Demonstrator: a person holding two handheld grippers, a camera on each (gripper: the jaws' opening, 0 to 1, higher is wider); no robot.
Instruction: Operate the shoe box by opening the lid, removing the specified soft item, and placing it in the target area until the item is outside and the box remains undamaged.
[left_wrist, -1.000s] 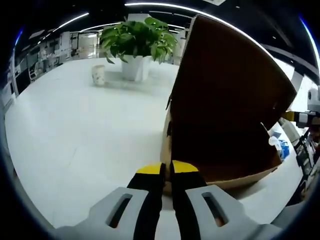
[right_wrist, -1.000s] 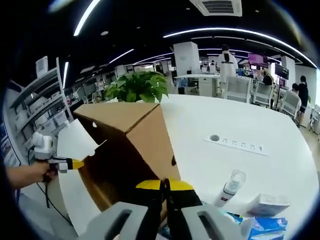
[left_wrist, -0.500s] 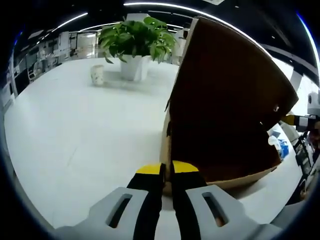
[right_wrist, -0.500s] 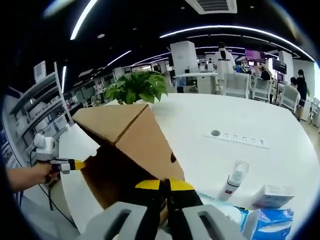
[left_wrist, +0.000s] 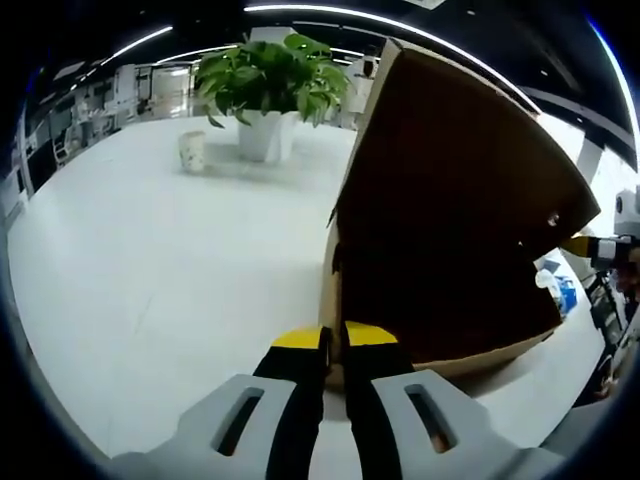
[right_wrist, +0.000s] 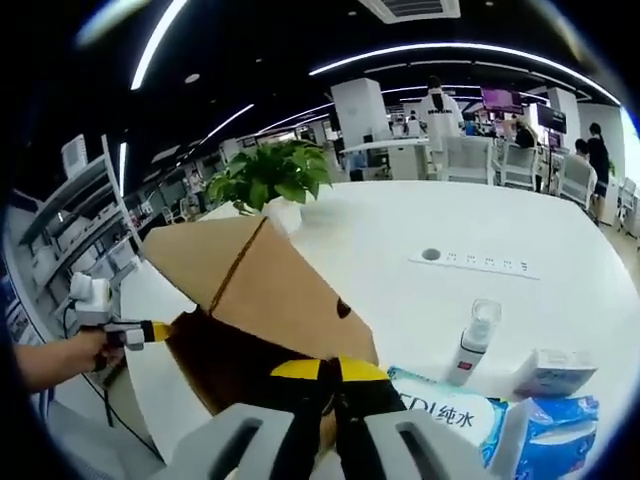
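both cams sit right up against the shoe box (left_wrist: 450, 230) (right_wrist: 270, 300), facing it from opposite ends

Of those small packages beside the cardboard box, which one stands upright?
The clear-capped spray bottle stands upright; the blue-printed wipes pack and small white box lie flat on the table.

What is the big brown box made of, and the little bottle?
The box looks like plain matte cardboard: brown, with folded flaps and raw edges. The bottle seems to be plastic, white with a clear shiny cap, though it is too small to be sure.
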